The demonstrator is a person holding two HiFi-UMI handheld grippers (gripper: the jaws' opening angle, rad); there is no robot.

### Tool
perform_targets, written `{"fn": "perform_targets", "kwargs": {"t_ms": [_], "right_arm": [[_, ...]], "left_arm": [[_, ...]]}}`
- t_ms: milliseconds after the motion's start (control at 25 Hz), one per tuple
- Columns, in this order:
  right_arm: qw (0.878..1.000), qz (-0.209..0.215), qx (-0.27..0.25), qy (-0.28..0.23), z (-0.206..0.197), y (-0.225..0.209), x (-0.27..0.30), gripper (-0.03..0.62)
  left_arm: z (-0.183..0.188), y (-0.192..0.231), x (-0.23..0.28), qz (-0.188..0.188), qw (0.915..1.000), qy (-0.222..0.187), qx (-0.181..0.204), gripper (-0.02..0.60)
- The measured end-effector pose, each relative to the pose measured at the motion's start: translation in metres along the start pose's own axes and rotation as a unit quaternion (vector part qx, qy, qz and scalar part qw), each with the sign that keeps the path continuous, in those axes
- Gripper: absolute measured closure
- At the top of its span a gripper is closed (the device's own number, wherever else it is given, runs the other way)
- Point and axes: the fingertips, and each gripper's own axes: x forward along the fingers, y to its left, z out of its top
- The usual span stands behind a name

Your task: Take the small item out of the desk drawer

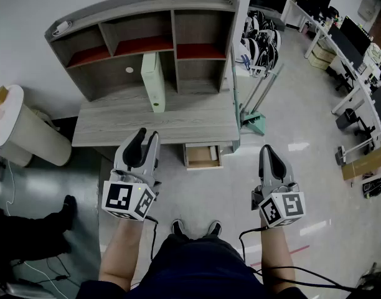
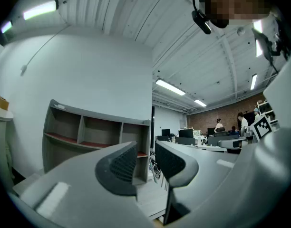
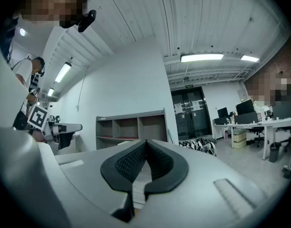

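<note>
While the drawer (image 1: 202, 156) under the bench (image 1: 153, 124) stands open in the head view, any small item inside is too small to tell. The left gripper view shows the left tongs (image 2: 145, 161) parted and empty. The right gripper view shows the right tongs (image 3: 144, 156) closed on nothing. The reach seems not yet begun; next, open tongs must dip into the drawer.

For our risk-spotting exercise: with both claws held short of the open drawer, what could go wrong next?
The right claw is shut; unless opened, it would push the item, not grip it.
No item shows in the drawer; it may lie under the desk top, forcing a blind reach.
</note>
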Motion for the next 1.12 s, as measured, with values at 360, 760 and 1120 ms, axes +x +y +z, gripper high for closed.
{"fn": "perform_targets", "kwargs": {"t_ms": [360, 760, 1120], "right_arm": [[1.000, -0.024, -0.007, -0.012, 0.004, 0.013, 0.005, 0.588], [0.997, -0.077, -0.003, -0.024, 0.002, 0.029, -0.007, 0.588], [0.996, -0.091, -0.010, 0.010, -0.032, 0.013, 0.013, 0.588]], "left_arm": [[0.001, 0.026, -0.004, -0.013, 0.9999, 0.000, -0.004, 0.460], [-0.030, 0.049, -0.009, -0.051, 0.9979, 0.031, -0.027, 0.460], [-0.073, 0.049, 0.014, -0.062, 0.9944, 0.069, -0.051, 0.460]]}}
